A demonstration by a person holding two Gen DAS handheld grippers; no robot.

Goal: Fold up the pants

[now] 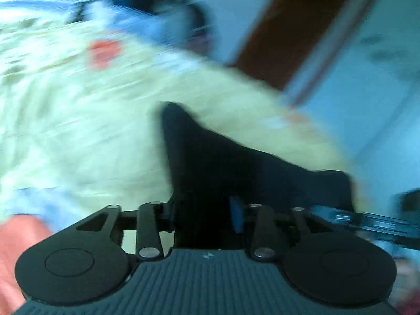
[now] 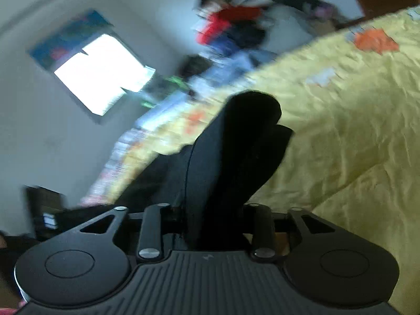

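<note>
Left wrist view, badly blurred: both grippers are clenched on the black pants (image 1: 210, 157) over the yellow bedspread (image 1: 78, 120).

Against that bedspread, the left gripper (image 1: 202, 215) has its jaws pinched on dark cloth that rises in a fold above them and trails off toward the spread's right edge. From the right wrist camera, the right gripper (image 2: 210, 218) likewise bites the pants (image 2: 236, 152), which stand up in a rounded bunch in front of the bedspread (image 2: 354, 131) and drape down past its near-left edge. Beyond the spread's far side lies a heap of clothes (image 2: 236, 23), and a bright window (image 2: 102, 73) sits in the wall left of it.
</note>
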